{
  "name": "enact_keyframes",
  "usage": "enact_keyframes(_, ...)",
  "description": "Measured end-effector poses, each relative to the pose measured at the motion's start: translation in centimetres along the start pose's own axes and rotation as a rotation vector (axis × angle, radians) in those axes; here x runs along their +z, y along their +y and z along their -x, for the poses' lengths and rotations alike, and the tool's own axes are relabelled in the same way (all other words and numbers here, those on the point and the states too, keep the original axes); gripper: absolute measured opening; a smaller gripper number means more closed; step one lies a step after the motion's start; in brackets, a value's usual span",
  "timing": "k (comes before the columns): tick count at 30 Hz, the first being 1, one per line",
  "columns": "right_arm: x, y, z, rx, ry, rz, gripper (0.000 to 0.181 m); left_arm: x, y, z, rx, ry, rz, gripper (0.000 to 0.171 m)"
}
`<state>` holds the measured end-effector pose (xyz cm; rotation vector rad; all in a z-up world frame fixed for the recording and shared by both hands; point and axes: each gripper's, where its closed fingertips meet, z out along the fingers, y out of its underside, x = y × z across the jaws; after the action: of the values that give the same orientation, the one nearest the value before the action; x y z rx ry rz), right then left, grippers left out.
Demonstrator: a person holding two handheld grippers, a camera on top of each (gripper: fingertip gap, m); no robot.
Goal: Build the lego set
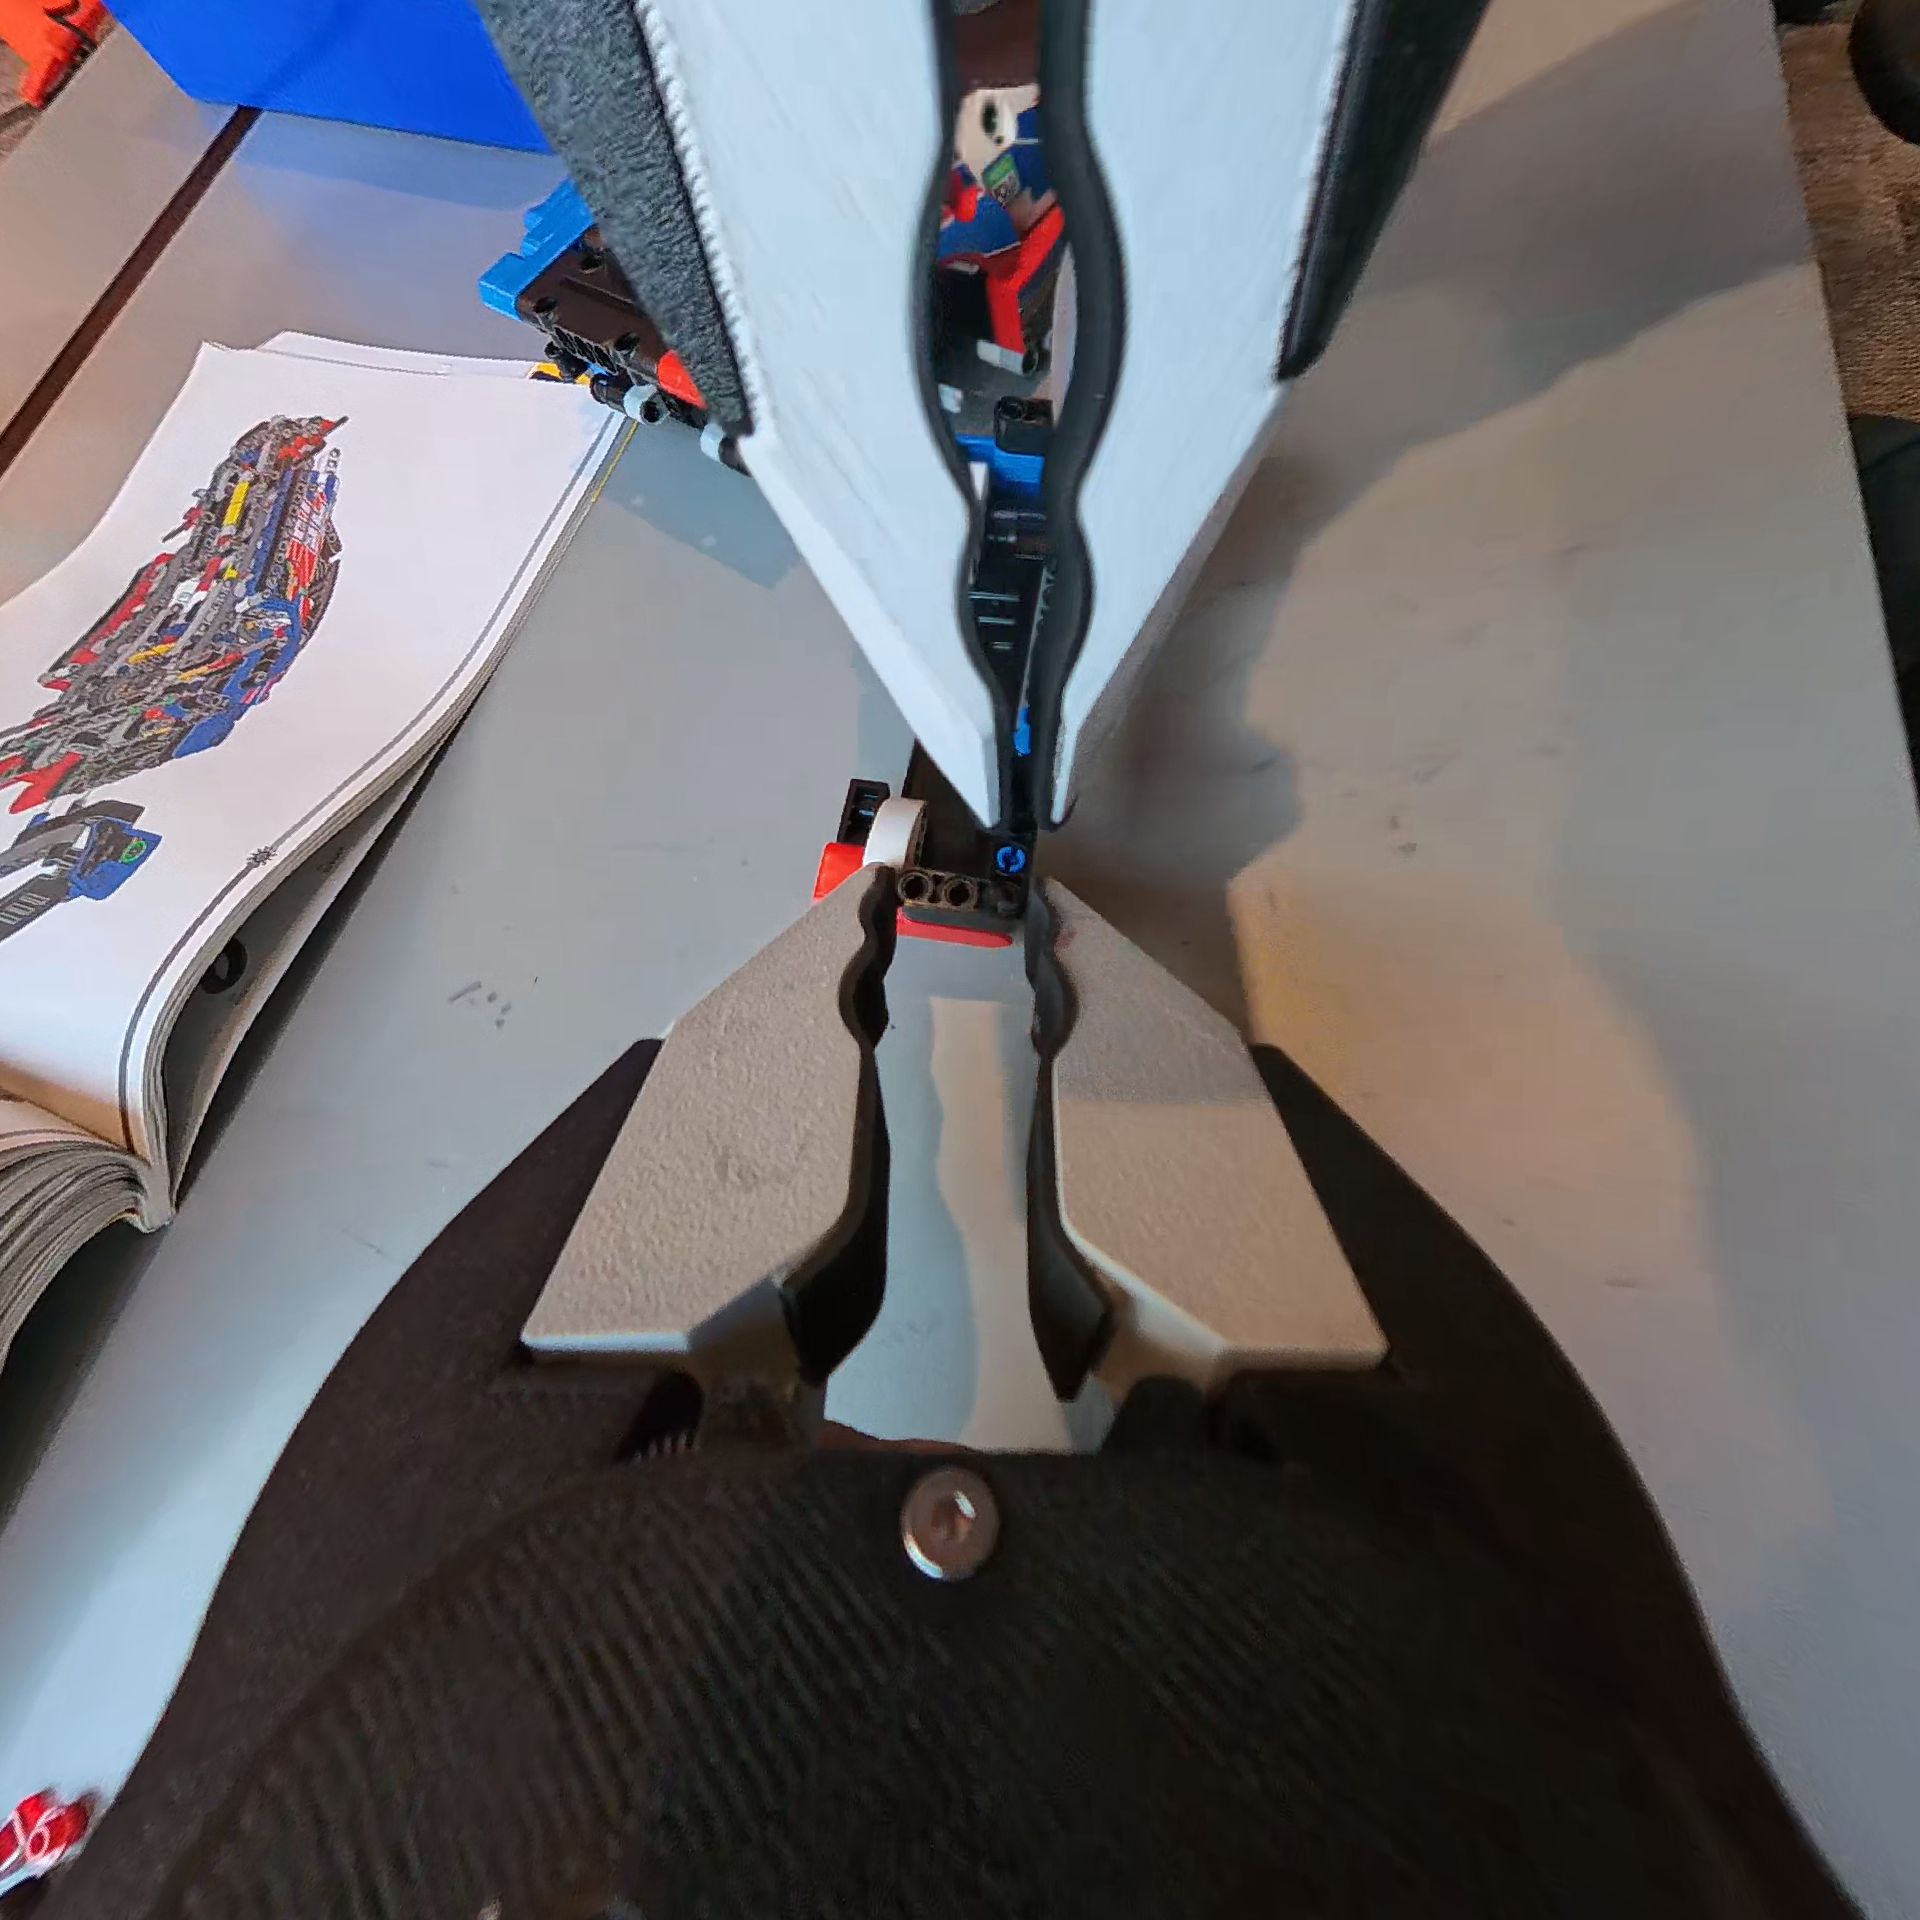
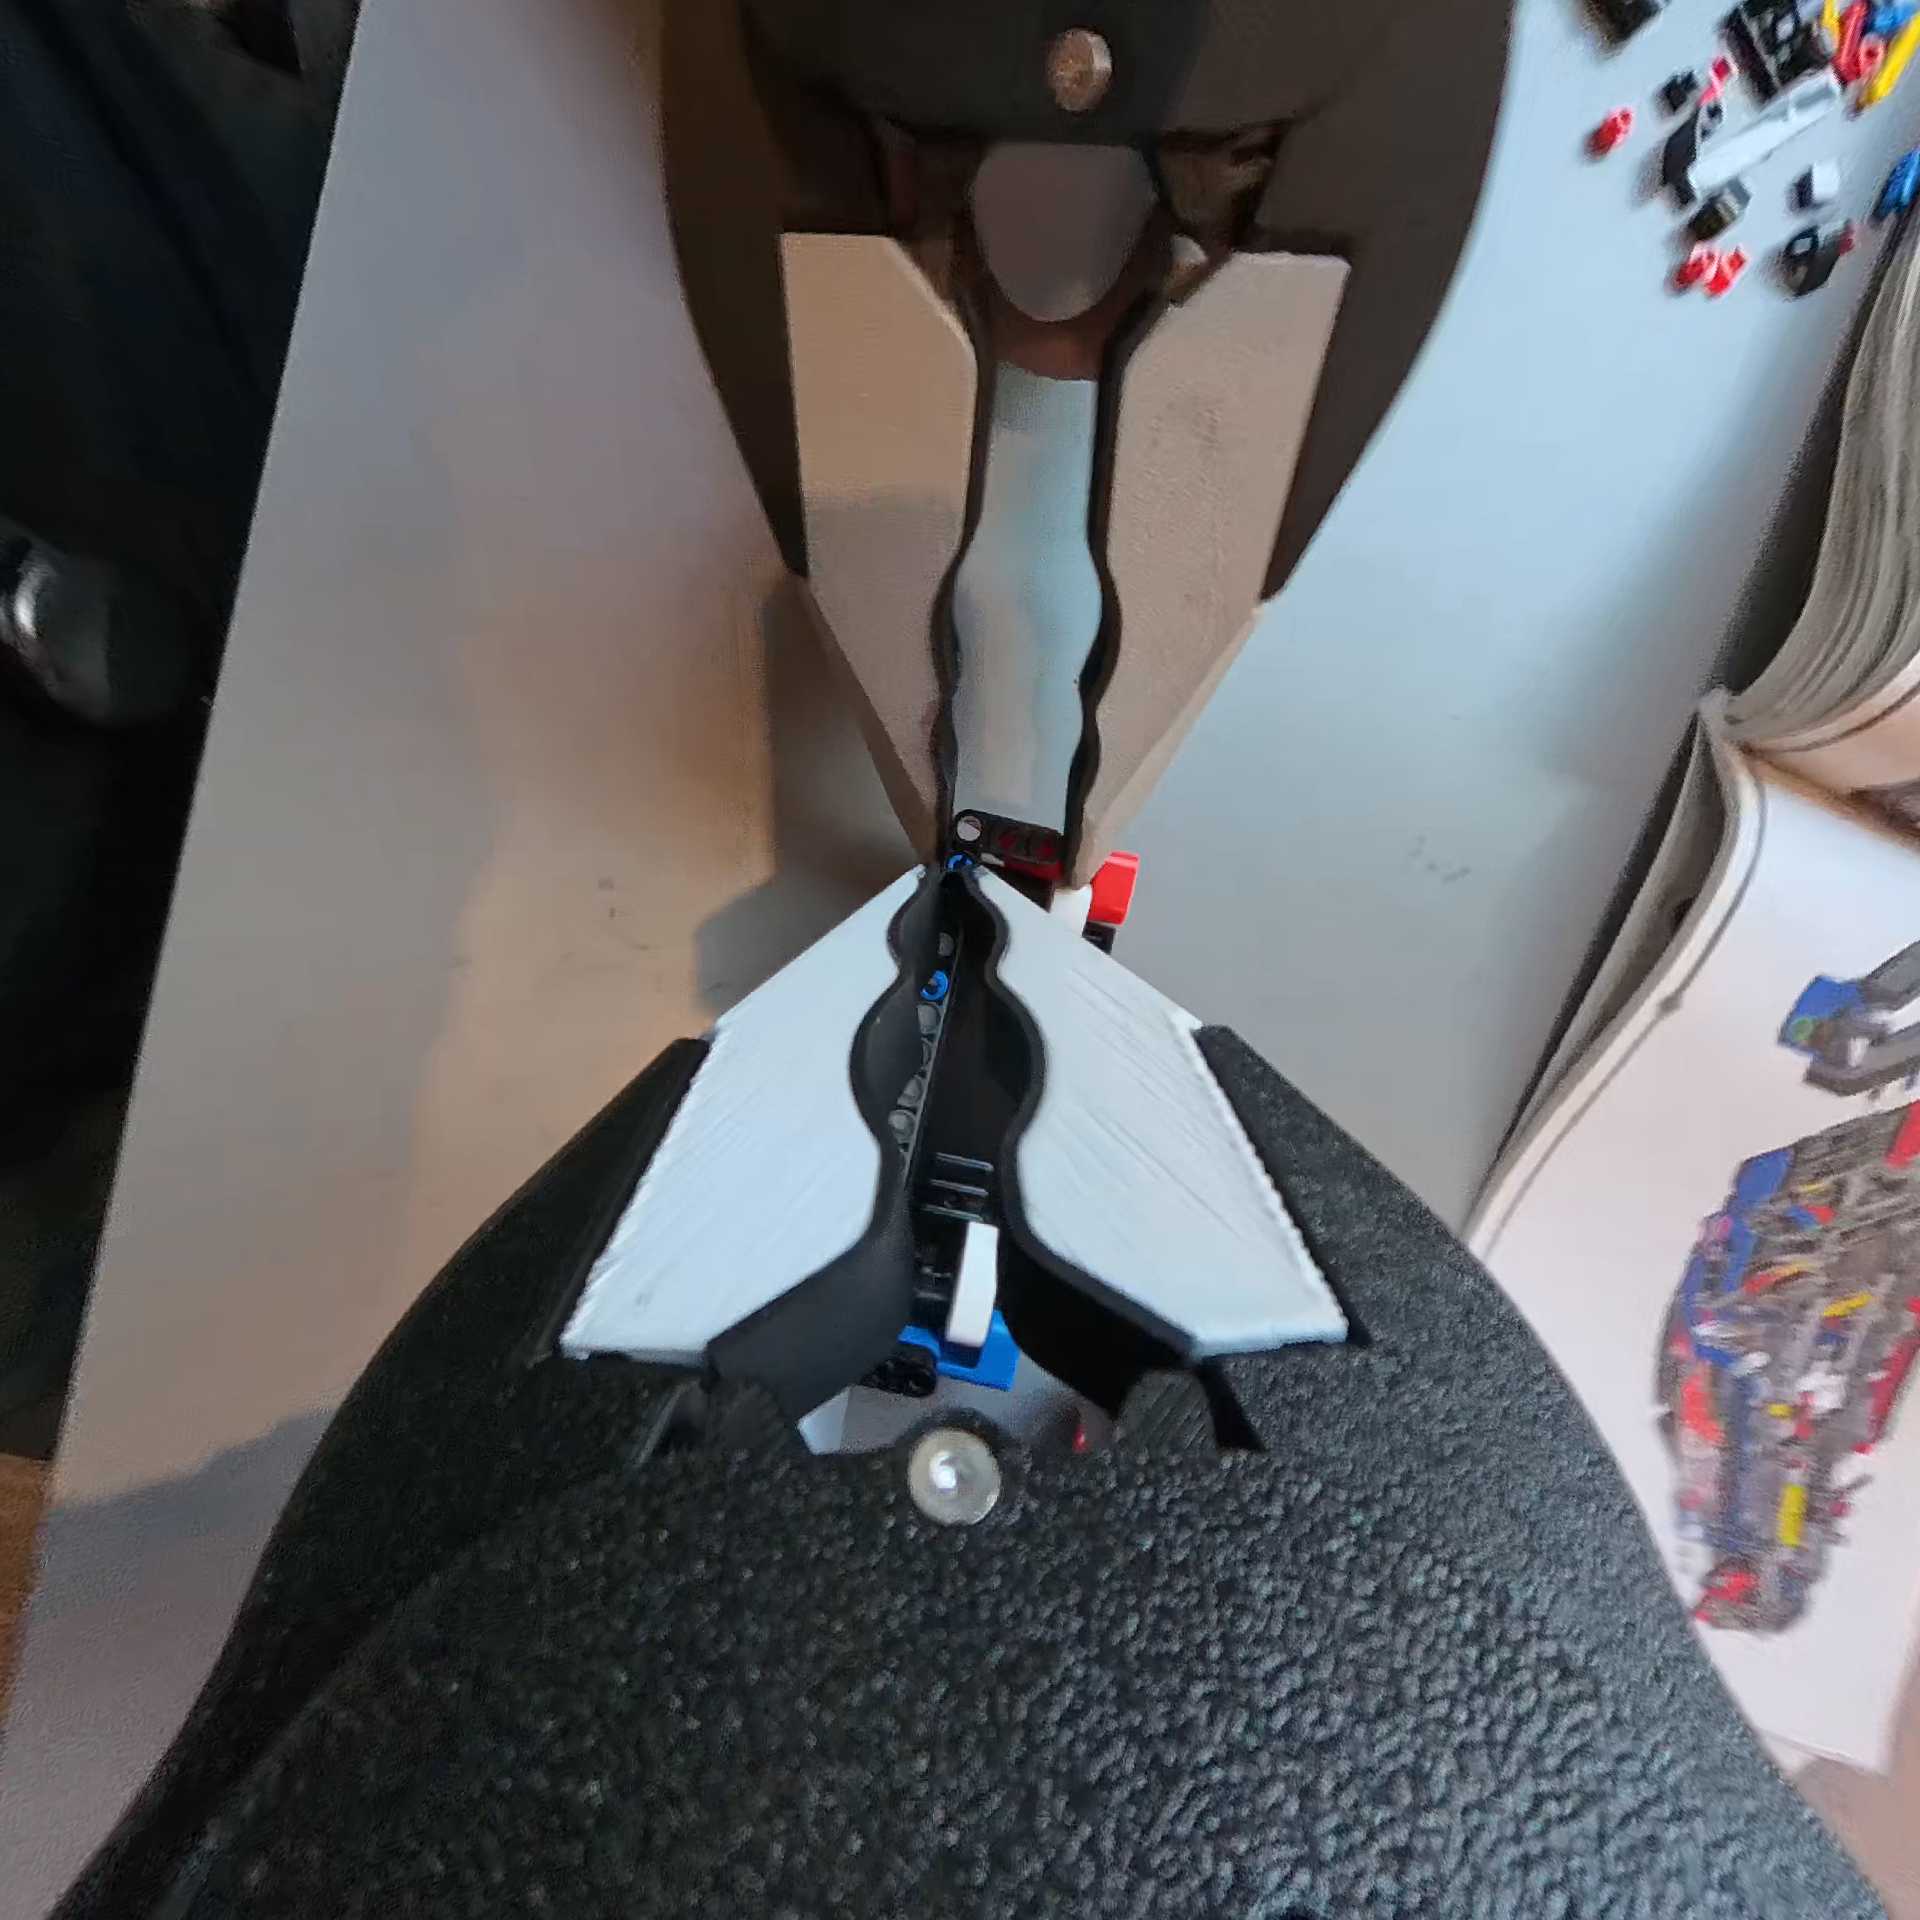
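Note:
My left gripper (image 1: 961,909), with grey fingers, is shut on a small black beam piece with red and white parts (image 1: 940,891). My right gripper (image 1: 1023,821), with white fingers, comes in from the far side, tip to tip with the left. It is shut on a long black lego assembly (image 2: 951,1174) with blue and white parts that runs back between its jaws. The two pieces meet at the fingertips, just above the grey table (image 1: 1507,935). In the right wrist view the left gripper (image 2: 1013,831) holds the small piece (image 2: 1023,840) straight ahead of the right gripper (image 2: 951,878).
An open instruction booklet (image 1: 260,675) lies at the left, also in the right wrist view (image 2: 1766,1247). A blue bin (image 1: 343,62) stands at the back left. A blue-black lego section (image 1: 582,301) sits behind the right gripper. Several loose pieces (image 2: 1766,135) lie near the left gripper's base.

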<state>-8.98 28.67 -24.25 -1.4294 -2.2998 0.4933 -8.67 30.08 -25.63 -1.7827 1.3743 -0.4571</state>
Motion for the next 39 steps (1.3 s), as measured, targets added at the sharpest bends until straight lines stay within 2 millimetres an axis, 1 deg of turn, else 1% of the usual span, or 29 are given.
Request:
enact_keyframes(3, -0.2, 0.6, -0.2, 0.122, -0.03, -0.043, 0.003, 0.0, -0.1, 0.1, -0.006, -0.001, -0.002, 0.022)
enact_keyframes(5, -0.2, 0.6, -0.2, 0.135, -0.02, -0.07, 0.003, 0.0, -0.1, 0.1, -0.015, 0.005, -0.003, 0.022)
enact_keyframes(9, -0.1, 0.7, -0.2, -0.054, 0.065, 0.046, 0.003, 0.0, 0.0, 0.1, -0.013, 0.002, 0.0, 0.022)
enact_keyframes(11, -0.1, 0.8, -0.1, -0.125, 0.074, 0.089, 0.003, 0.1, -0.1, 0.1, -0.01, 0.0, 0.0, 0.022)
enact_keyframes(15, 0.1, 1.0, -0.1, -0.123, 0.033, 0.078, 0.003, 0.1, -0.1, 0.1, -0.01, -0.007, 0.001, 0.022)
enact_keyframes(20, 0.4, 1.0, -0.2, -0.04, 0.026, 0.071, 0.004, 0.1, 0.0, 0.2, -0.018, -0.009, 0.005, 0.022)
enact_keyframes(24, 0.3, 0.8, -0.2, 0.072, 0.037, 0.055, 0.004, 0.1, -0.1, 0.2, -0.019, -0.008, 0.002, 0.022)
enact_keyframes(26, -0.1, 0.5, -0.1, 0.095, 0.05, 0.017, 0.004, 0.1, -0.1, 0.1, -0.014, 0.0, -0.002, 0.022)
enact_keyframes(29, -1.0, -0.4, -0.2, 0.185, 0.039, -0.095, 0.0, 0.1, -0.1, 0.2, -0.015, -0.009, 0.0, 0.022)
enact_keyframes(31, -1.1, 0.0, -0.6, 0.186, 0.063, -0.082, 0.0, 0.1, -0.1, 0.3, -0.026, -0.007, -0.001, 0.022)
enact_keyframes(33, -0.4, 0.8, -0.5, 0.148, 0.076, -0.027, 0.0, 0.1, -0.1, 0.3, -0.032, -0.008, -0.001, 0.022)
enact_keyframes(36, -0.5, 0.7, -0.7, 0.114, 0.1, -0.005, 0.0, 0.1, 0.0, 0.5, -0.035, -0.014, 0.001, 0.022)
enact_keyframes(38, -1.2, -0.4, -0.9, 0.114, 0.109, -0.066, 0.0, 0.1, -0.1, 0.4, -0.043, -0.005, -0.002, 0.022)
enact_keyframes(39, -1.1, -0.3, -0.8, 0.114, 0.104, -0.061, 0.0, 0.1, -0.1, 0.4, -0.045, -0.004, -0.003, 0.022)
